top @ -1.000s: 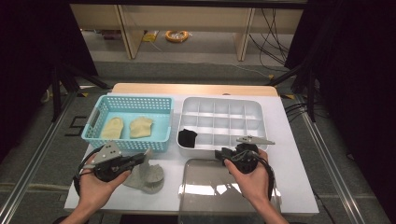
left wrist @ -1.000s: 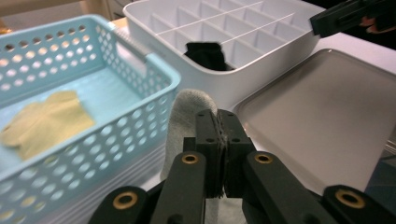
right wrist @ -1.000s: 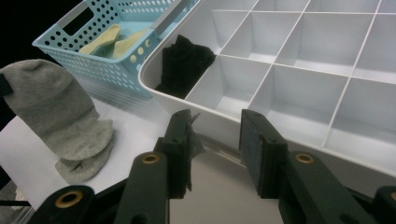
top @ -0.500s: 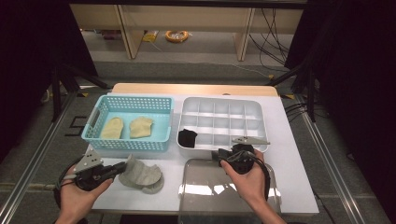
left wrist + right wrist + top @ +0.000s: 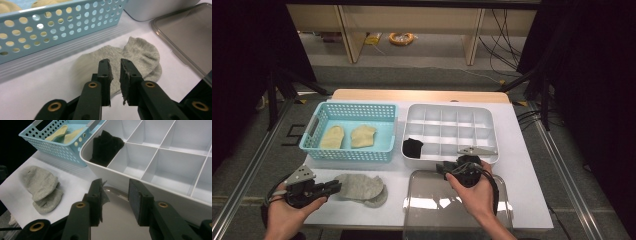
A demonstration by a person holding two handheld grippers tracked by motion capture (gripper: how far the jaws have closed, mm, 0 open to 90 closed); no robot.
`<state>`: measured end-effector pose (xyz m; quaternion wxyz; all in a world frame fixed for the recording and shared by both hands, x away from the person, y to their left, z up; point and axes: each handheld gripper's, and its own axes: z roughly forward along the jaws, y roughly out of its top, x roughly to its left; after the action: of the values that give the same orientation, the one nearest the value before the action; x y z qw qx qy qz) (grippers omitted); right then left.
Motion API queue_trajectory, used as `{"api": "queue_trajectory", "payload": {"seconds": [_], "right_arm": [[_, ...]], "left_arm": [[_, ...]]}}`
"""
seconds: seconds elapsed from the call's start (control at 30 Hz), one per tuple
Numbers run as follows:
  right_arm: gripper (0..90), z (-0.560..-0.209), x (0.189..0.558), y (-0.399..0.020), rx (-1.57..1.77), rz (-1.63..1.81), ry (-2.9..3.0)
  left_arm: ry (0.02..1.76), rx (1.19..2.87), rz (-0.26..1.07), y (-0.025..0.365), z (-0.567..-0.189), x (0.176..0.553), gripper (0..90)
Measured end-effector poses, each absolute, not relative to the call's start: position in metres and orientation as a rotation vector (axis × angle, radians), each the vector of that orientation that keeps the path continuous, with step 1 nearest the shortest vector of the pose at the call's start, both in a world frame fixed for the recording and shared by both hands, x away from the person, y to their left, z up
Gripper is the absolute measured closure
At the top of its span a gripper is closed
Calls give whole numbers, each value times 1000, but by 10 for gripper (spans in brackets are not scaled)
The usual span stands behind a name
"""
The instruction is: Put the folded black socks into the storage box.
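Note:
Two grey socks [image 5: 359,187] lie stacked flat on the white table in front of the blue basket [image 5: 352,152]. My left gripper [image 5: 334,187] lies level at their left end, pointing at them. Its jaws have just been opening and stand a little apart with nothing between them; in the left gripper view [image 5: 115,63] the grey socks [image 5: 130,57] lie just beyond the tips. My right gripper [image 5: 443,167] is open and empty over the clear lid [image 5: 437,205], close to the front wall of the white divided tray [image 5: 452,110].
The basket holds two yellow socks [image 5: 332,136]. A black sock [image 5: 413,147] sits in the tray's front left compartment. The left hand is near the table's front left corner. The clear lid [image 5: 185,32] lies right of the grey socks.
My left gripper has drawn back to the left, toward the table's corner, and its jaws have parted. The grey socks now lie flatter and spread out. The right gripper has not moved.

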<state>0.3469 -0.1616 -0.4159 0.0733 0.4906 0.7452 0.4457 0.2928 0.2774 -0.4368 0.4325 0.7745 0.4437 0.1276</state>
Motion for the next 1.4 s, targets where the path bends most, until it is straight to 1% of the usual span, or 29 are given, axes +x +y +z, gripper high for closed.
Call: {"api": "queue_trajectory", "payload": {"seconds": [0.13,0.2,0.27,0.3,0.37,0.43,0.47,0.63,0.67,0.73,0.77,0.83,0.97,1.07,1.1,1.17,1.23,1.27,1.33,1.4], "right_arm": [[648,-415,345,-158,1519,1320,2228],[648,-415,345,-159,1503,1342,2233],[649,-416,347,-158,1486,1320,2235],[650,-414,348,-157,1456,1309,2245],[653,-414,349,-153,1472,1332,2244],[657,-412,349,-149,1481,1332,2252],[659,-412,350,-147,1479,1330,2251],[668,-411,354,-143,1426,1317,2277],[669,-412,354,-139,1461,1342,2276],[670,-413,356,-137,1432,1333,2284],[671,-411,354,-134,1482,1336,2292],[673,-413,357,-133,1437,1337,2301],[679,-413,356,-126,1471,1328,2308],[682,-415,359,-125,1427,1320,2329],[682,-415,359,-123,1460,1315,2327],[681,-416,359,-122,1456,1300,2322],[681,-416,358,-124,1447,1322,2327],[680,-416,358,-124,1444,1326,2327],[679,-415,357,-124,1456,1324,2328],[677,-416,358,-124,1434,1333,2327]], "left_arm": [[1130,1899,337,281,-431,292,692],[1136,1889,342,282,-430,293,666],[1133,1920,342,285,-429,297,640],[1156,1892,335,283,-431,299,624],[1170,1908,328,284,-436,310,608],[1168,1973,314,286,-438,317,594],[1187,1959,311,285,-441,320,589],[1207,1991,323,285,-446,327,564],[1203,2030,306,288,-449,330,557],[1227,2027,300,288,-453,331,545],[1223,2037,295,289,-455,332,542],[1241,2036,263,289,-457,333,541],[1241,2035,263,288,-460,333,548],[1209,2044,271,284,-456,332,555],[1202,2021,287,277,-453,330,555],[1153,2032,282,271,-448,330,555],[1150,2019,290,266,-446,329,555],[1117,2004,279,256,-445,330,555],[1097,2022,263,252,-444,331,552],[1071,2048,235,237,-444,335,551]]}}
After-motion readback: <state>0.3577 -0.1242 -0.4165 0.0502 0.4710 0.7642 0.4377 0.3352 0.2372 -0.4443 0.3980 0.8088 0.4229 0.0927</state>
